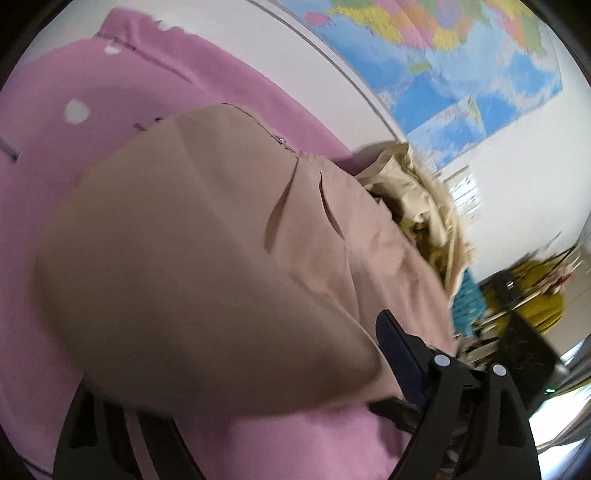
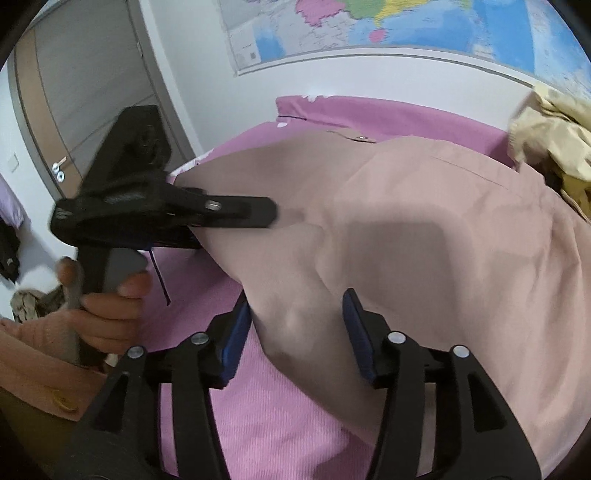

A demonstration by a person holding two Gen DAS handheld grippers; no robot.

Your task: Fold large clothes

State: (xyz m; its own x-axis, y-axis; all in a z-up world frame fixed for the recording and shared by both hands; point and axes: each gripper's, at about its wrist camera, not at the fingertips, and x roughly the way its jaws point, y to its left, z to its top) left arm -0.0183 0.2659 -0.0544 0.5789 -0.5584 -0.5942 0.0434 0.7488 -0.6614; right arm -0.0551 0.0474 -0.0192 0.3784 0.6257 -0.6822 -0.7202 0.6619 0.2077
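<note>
Right hand-held gripper point(image 2: 295, 328) spread, beige garment point(image 2: 424, 240) fold between unpressed pads; left hand-held gripper point(image 2: 258, 214) spread over garment, pink bed point(image 2: 258, 424) beneath

No readable text anywhere. Wall map point(image 2: 369, 26), beyond the jaws, carries print too small & blurred to make out; no labels or brands legible.

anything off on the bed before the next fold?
Beige garment lies bunched and humped on the pink bedspread, not flat. A crumpled yellowish clothes pile crowds its far right edge. No damage visible.
</note>
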